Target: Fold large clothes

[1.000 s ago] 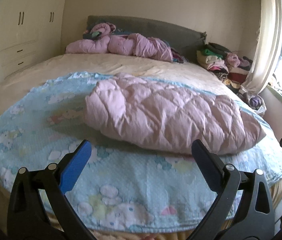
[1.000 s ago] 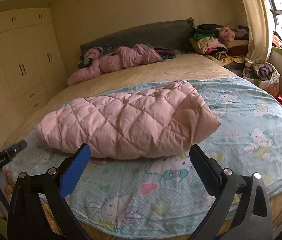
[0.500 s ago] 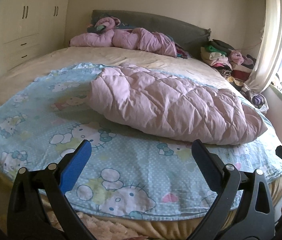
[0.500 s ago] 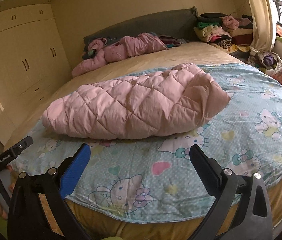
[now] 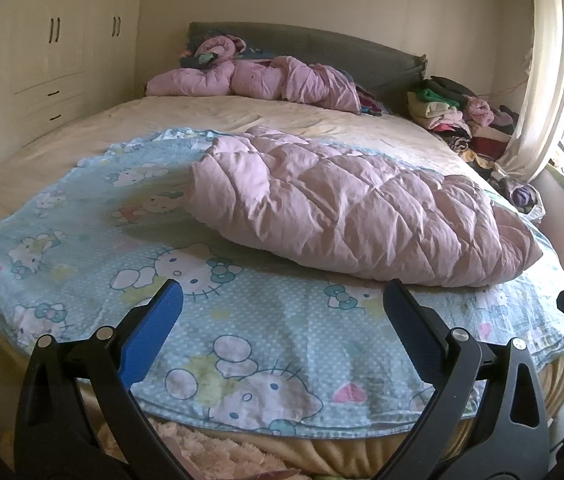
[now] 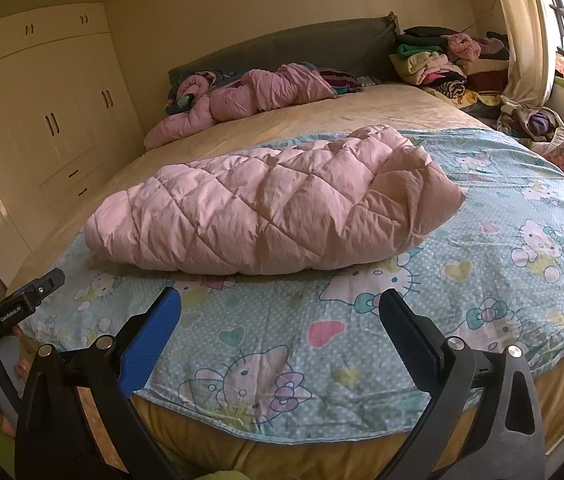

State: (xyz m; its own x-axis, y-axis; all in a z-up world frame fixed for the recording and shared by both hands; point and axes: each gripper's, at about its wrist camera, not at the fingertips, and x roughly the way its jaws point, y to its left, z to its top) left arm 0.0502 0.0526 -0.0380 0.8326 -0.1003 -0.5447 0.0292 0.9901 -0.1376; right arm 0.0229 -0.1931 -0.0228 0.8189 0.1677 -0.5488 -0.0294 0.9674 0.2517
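— While both grippers are hanging back at the bed's foot, where is the coat [image 5: 346, 208] lying?

— It is sitting on the blue sheet [image 5: 282, 332], at about twelve o'clock from the left gripper [image 5: 282, 312] and eleven o'clock from the right gripper [image 6: 279, 308], touching neither.

— Are they gripping anything?

— No. Both are standing with jaws wide apart, empty.

— How far along is the folding looking?

— I am judging this one done: it is resting as a compact quilted bundle, no sleeves trailing. A second pink coat [image 6: 249, 92] is lying crumpled by the headboard at twelve o'clock, seemingly waiting, and a clothes pile [image 6: 442, 64] is sitting at one o'clock.
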